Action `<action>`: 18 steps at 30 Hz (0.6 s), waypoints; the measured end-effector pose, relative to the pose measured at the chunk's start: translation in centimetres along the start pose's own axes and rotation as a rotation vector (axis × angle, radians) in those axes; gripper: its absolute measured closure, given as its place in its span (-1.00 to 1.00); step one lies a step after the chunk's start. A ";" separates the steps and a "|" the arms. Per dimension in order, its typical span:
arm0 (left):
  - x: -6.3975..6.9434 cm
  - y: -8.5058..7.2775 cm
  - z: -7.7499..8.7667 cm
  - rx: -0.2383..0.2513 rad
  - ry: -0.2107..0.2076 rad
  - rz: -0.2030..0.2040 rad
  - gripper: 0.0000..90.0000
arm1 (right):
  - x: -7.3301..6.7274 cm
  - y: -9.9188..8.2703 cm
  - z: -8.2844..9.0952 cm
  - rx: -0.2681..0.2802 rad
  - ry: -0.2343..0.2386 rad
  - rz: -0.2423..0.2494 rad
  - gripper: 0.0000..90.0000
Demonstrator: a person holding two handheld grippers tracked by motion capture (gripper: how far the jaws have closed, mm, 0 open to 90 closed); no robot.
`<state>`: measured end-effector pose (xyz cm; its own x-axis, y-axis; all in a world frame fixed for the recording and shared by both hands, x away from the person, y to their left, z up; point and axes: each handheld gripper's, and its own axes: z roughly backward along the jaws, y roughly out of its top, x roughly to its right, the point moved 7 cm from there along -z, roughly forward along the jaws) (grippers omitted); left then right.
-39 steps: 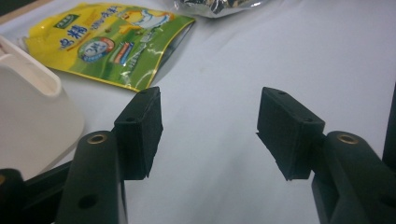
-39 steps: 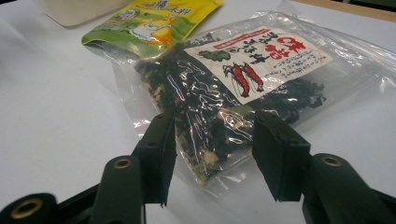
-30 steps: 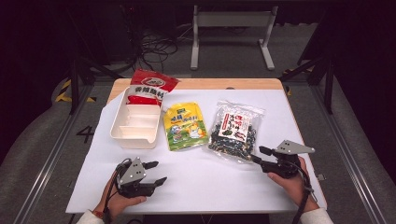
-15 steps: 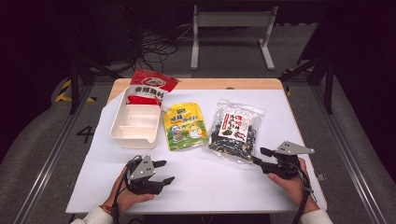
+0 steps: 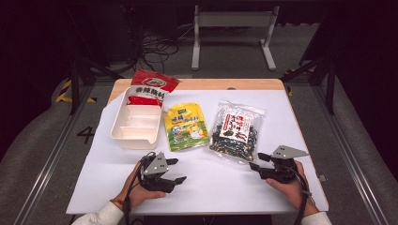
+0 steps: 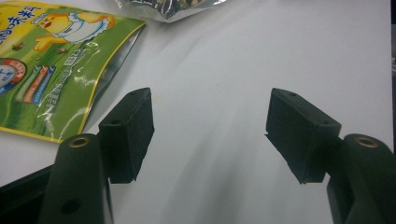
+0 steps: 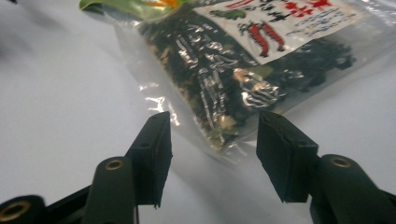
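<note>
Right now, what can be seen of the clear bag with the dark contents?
The clear snack bag lies flat on the white table, right of the yellow-green pouch. Glossy crinkled plastic, dark bits inside, white label with red print. Its near corner lies just ahead of the right tool, whose open jaws are not touching it.

bright table, dark surroundings — close views soft, glary

A clear bag of dark snacks point(image 5: 237, 132) lies flat beside the yellow-green pouch point(image 5: 186, 126).
</note>
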<state>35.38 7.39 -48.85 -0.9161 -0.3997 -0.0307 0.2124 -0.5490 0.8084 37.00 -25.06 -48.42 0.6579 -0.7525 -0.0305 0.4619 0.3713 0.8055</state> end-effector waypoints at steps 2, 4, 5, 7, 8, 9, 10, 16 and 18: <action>-0.3 0.1 -0.2 -0.005 -0.001 -0.001 -0.27 | -0.4 -0.3 -0.1 -0.024 0.006 0.026 0.20; -0.6 0.3 -0.4 -0.002 0.002 0.006 -0.25 | -0.5 -0.7 -0.1 -0.039 0.014 0.040 0.31; -0.8 0.5 -0.5 0.001 0.002 0.014 -0.25 | -0.5 -0.9 -0.1 -0.044 0.008 0.041 0.33; -1.1 1.0 -1.0 0.007 -0.003 0.022 -0.23 | -0.4 -1.3 0.1 -0.060 0.003 0.039 0.38; -1.3 1.2 -1.2 0.002 0.002 0.013 -0.22 | -0.4 -1.5 0.2 -0.063 0.000 0.037 0.36; -1.4 1.4 -1.6 -0.002 0.003 0.013 -0.22 | -0.3 -1.7 0.4 -0.061 -0.004 0.032 0.31; -1.5 1.5 -1.9 -0.004 0.003 0.011 -0.21 | -0.2 -1.7 0.5 -0.056 -0.010 0.027 0.24; -2.6 2.3 -4.2 -0.038 -0.003 0.030 -0.20 | -0.6 -1.2 0.4 -0.029 -0.021 0.033 0.17; -2.9 2.6 -4.8 -0.039 -0.001 0.031 -0.15 | -0.7 -1.1 0.1 -0.029 -0.026 0.055 0.19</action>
<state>40.19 3.59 -49.42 -0.9094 -0.4158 -0.0056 0.2533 -0.5647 0.7855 35.96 -24.96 -49.21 0.6672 -0.7443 0.0290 0.4428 0.4276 0.7880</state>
